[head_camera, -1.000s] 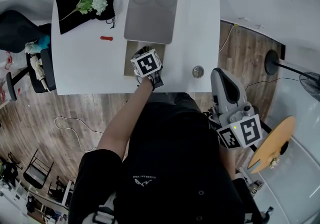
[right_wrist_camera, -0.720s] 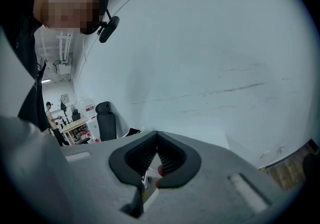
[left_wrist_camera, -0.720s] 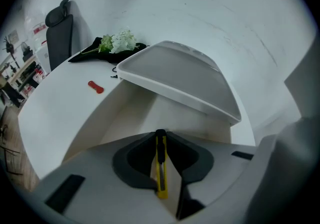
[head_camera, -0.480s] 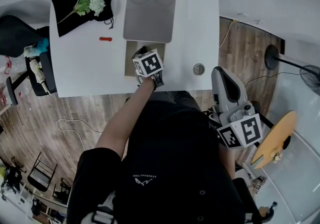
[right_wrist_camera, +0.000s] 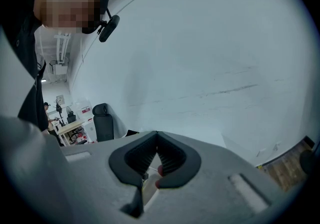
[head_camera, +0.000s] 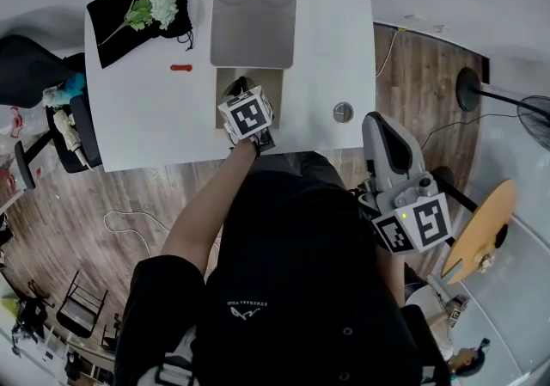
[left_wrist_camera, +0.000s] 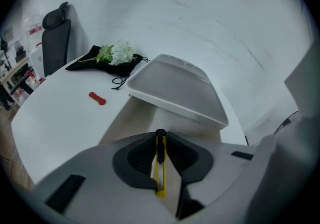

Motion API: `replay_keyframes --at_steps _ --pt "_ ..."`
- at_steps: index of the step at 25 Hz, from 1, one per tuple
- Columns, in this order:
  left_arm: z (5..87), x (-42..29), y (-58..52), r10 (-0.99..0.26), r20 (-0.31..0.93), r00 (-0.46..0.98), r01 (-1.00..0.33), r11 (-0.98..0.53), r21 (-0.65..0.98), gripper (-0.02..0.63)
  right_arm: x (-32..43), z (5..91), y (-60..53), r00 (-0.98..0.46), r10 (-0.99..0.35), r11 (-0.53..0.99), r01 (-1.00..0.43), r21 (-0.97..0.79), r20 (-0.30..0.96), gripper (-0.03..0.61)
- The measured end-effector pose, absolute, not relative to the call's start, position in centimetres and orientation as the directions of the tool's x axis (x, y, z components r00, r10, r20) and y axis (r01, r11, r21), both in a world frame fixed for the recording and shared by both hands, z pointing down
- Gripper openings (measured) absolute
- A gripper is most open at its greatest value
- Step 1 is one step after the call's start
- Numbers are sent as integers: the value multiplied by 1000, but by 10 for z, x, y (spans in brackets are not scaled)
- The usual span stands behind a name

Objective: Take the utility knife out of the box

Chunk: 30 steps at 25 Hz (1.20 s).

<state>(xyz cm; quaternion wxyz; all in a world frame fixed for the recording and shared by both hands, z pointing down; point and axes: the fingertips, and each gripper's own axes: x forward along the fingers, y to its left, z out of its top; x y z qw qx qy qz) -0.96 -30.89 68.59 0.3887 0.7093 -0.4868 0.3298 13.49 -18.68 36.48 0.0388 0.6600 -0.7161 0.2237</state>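
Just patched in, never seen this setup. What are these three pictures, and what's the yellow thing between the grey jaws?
No robot: a person carries a hand-held gripper in each hand. One picture looks down from the person's head; the other two ride on the grippers. The left hand-held gripper is closed on a slim yellow utility knife at the open beige box with the grey lid. The white table also holds a black cloth with white flowers, a small red item and a round metal disc. The right hand-held gripper is off the table, shut and empty.
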Motion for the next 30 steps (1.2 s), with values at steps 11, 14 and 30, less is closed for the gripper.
replay_keyframes --at_steps 11,14,30 --pt "633 -11 -310 -523 753 400 -908 -337 249 63 123 362 -168 -93 -945 1 -960 -281 314 5" --pt "615 -11 -311 -547 715 436 -888 -389 244 63 116 362 -164 -93 -949 4 -959 -283 301 5" --pt "469 -36 -310 -686 421 594 -799 -565 207 63 81 363 -173 -210 -948 136 -946 -293 237 5"
